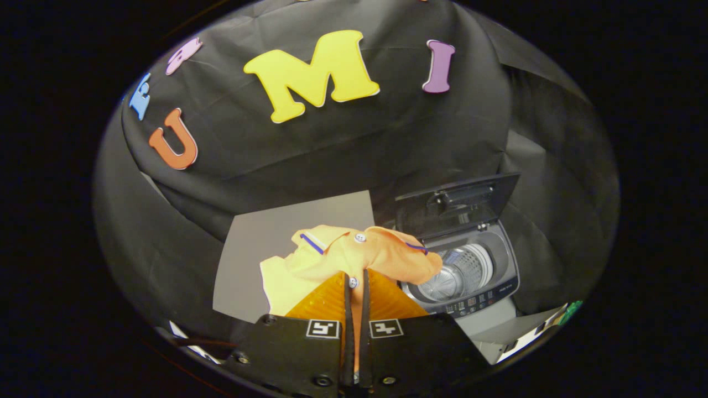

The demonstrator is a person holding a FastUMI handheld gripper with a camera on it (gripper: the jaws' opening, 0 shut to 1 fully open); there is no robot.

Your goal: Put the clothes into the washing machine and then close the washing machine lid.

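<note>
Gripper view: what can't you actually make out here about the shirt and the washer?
- Shirt: its lower part is hidden behind the claw, whose fingers are closed on the cloth.
- Washer: the shirt covers the drum's near-left rim, so it is unclear whether cloth already hangs inside.
- Panel: buttons too small to read.
- Lid: open, but its hinge is too dark to make out.

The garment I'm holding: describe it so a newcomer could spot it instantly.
Start at the small top-loading washing machine, lid raised and drum open, on the grey board. Just beside its opening hangs a yellow-orange shirt, pinched between the fingers of the gripper, one edge drooping over the machine's rim. White buttons and thin blue-striped trim mark it out; it is the one piece of clothing here.
</note>
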